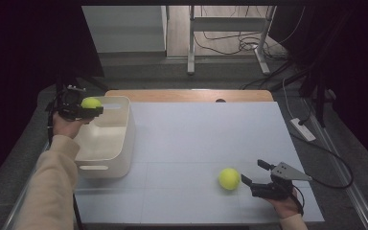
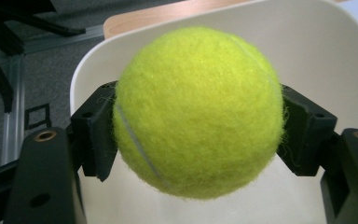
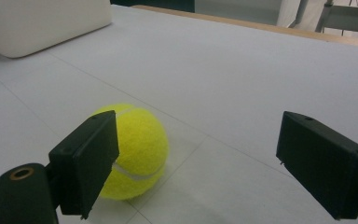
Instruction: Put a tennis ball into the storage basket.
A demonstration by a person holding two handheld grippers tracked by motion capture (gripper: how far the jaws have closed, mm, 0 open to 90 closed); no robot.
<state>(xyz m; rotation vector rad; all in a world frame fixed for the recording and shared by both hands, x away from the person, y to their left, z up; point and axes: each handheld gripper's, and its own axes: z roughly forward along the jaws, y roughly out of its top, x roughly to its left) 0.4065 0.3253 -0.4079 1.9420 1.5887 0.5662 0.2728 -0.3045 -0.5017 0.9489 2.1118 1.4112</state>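
While the left gripper hung at the upper left of the high view, its jaws were pinched on a tennis ball above the near-left corner of a white bin. Seen along that gripper, the held ball was squeezed between both black pads, with the bin's pale inner wall behind and below it. At the lower right of the high view, the right gripper sat low over the white table with its jaws spread wide. A second tennis ball rested on the table just left of that gripper's tips. In the right gripper view this ball lay partly behind the left pad, well apart from the right pad.
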